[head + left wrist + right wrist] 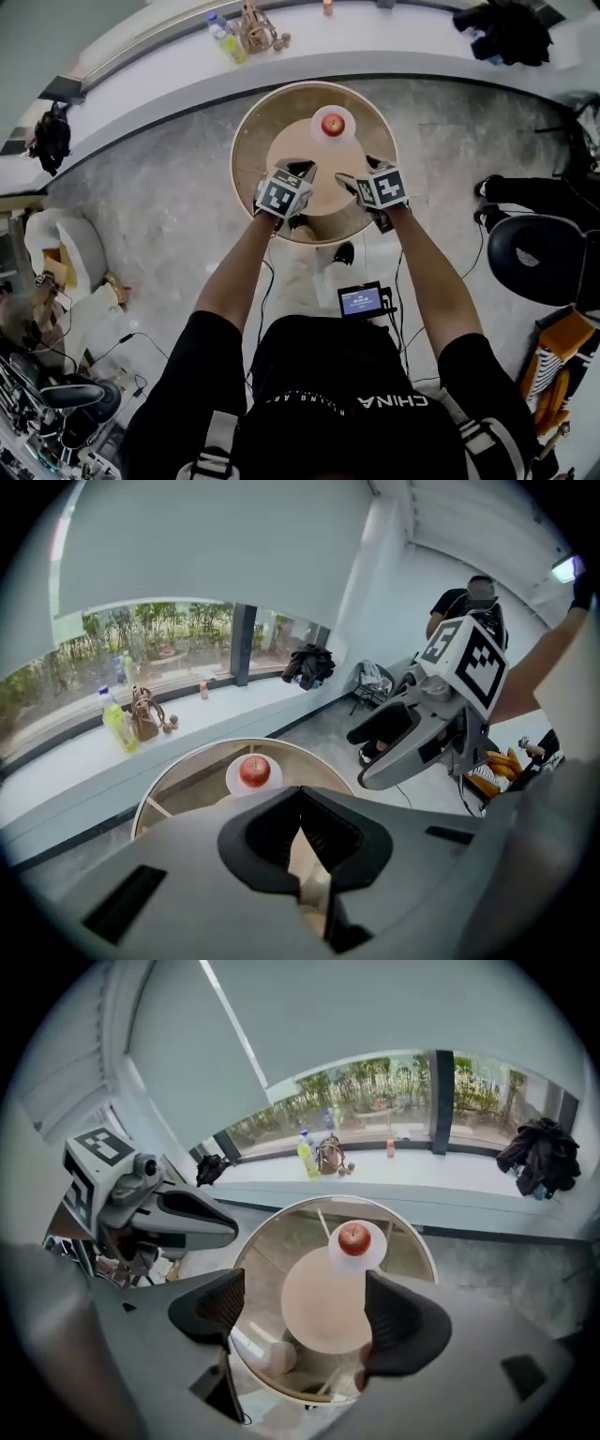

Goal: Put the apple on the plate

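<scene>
A red apple (332,123) sits on a small white plate (346,134) at the far side of the round table's tan inner disc. Both grippers hang well above the table, nearer me than the plate. My left gripper (302,172) is shut with nothing in it; in the left gripper view its pads meet at the tips (300,794), with the apple (254,771) and plate (234,782) far below. My right gripper (360,170) stands open and empty; in the right gripper view (302,1307) the apple (353,1237) on its plate (337,1253) shows beyond the wide-apart jaws.
The round glass-topped table (248,141) stands on a grey floor. Behind it a white window ledge carries a green bottle (228,42), a small wooden bag (255,28) and black clothing (511,33). A black chair (534,258) stands right; clutter lies at left.
</scene>
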{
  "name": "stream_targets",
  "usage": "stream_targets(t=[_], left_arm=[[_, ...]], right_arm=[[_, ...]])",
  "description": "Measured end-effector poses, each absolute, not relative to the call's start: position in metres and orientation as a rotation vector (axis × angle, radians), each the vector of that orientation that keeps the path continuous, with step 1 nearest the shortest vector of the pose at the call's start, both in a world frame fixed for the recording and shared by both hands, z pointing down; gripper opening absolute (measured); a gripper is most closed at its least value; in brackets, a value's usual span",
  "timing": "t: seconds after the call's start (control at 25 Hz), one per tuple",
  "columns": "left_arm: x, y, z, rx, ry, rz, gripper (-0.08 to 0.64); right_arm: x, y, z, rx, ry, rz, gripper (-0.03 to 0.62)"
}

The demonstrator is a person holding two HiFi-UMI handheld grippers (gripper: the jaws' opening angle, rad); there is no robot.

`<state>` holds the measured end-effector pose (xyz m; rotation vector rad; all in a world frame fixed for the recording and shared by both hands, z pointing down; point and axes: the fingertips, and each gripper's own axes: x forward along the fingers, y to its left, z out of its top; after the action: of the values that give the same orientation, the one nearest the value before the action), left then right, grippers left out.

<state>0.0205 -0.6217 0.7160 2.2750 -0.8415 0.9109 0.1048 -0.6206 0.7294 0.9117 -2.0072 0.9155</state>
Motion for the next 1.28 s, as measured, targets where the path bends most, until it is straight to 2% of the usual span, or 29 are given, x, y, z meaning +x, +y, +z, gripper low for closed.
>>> stream_targets(t=[0.16, 0.2, 0.24, 0.32, 0.36, 0.56, 0.92, 1.28], left_arm=[[0.026, -0.574, 0.667, 2.297, -0.863, 0.895, 0.017], [0.03, -0.567, 0.658, 2.308, -0.879, 0.882, 0.017], [0.035, -0.562, 0.649, 2.323, -0.894, 0.865, 0.017], [0.045, -0.549, 0.636, 2.342, -0.913, 0.833, 0.017], [0.048, -0.542, 0.632, 2.346, -0.92, 0.824, 0.017], [0.068, -0.525, 0.607, 2.381, -0.963, 0.82, 0.017], [0.082, -0.465, 0.574, 2.437, -1.001, 0.855, 0.017], [0.048, -0.373, 0.561, 2.486, -1.016, 0.842, 0.017]], right_arm=[[0.103, -0.58, 0.662, 0.92, -2.082, 0.89, 0.422], [0.111, -0.576, 0.649, 0.945, -2.087, 0.872, 0.41], [0.122, -0.574, 0.636, 0.995, -2.08, 0.835, 0.37], [0.148, -0.569, 0.617, 1.121, -2.046, 0.755, 0.091], [0.158, -0.564, 0.612, 1.156, -2.037, 0.741, 0.062], [0.178, -0.539, 0.591, 1.157, -2.073, 0.726, 0.035], [0.176, -0.481, 0.57, 1.098, -2.155, 0.687, 0.029], [0.148, -0.391, 0.548, 1.152, -2.158, 0.697, 0.029]])
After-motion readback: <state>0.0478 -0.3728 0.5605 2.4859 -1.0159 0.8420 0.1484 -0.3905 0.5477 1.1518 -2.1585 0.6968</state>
